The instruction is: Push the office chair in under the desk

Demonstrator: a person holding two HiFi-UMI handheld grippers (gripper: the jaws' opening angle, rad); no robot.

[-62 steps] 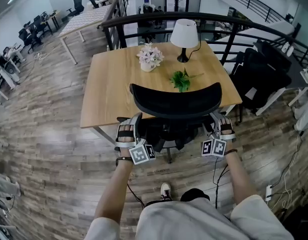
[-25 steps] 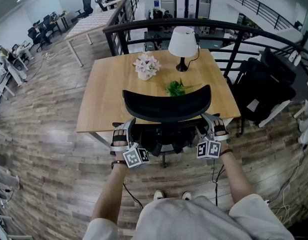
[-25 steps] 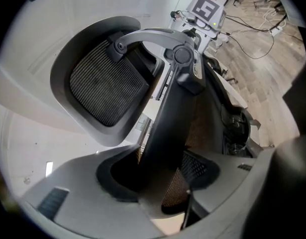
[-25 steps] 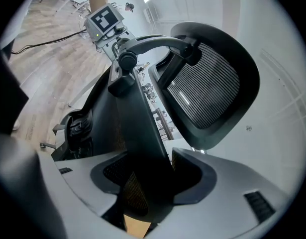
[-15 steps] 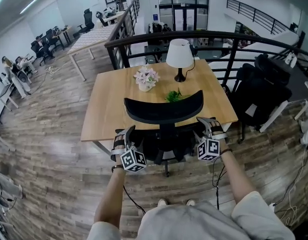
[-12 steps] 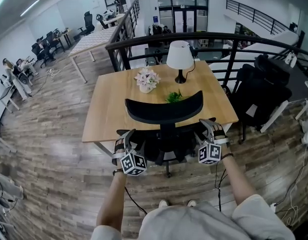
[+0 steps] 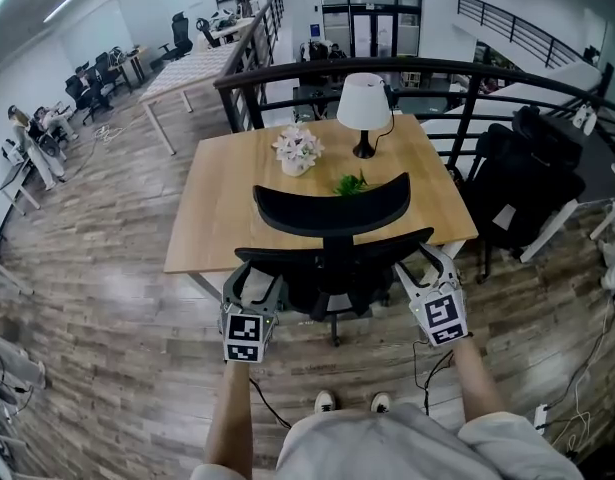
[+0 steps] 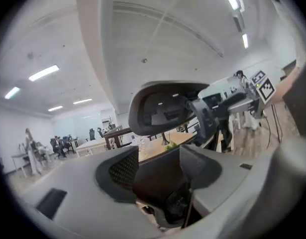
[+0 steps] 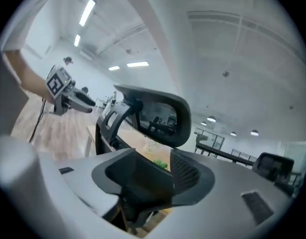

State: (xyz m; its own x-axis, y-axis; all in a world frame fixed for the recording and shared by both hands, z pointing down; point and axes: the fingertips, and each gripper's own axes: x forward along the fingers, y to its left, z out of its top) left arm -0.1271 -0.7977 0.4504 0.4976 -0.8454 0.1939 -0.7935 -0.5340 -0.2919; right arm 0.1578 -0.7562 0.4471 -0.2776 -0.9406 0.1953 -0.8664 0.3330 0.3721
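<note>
The office chair sits tucked at the worktop. The left gripper and right gripper flank it, fingers open, just narrowing, clamping nothing.

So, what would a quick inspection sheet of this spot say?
Surface: wooden desk, light top.
Job's things: office chair drawn up to the desk's near edge.
Clutter: lamp, flower pot, green sprig on the desk.
Tools: left tool and right tool flank the chair; jaws have just been closing, a dark chair part between each pair; grip unclear.
Cables: lamp cord; thin cable trailing below the right tool.
Surroundings: railing, long table, wood floor.
</note>
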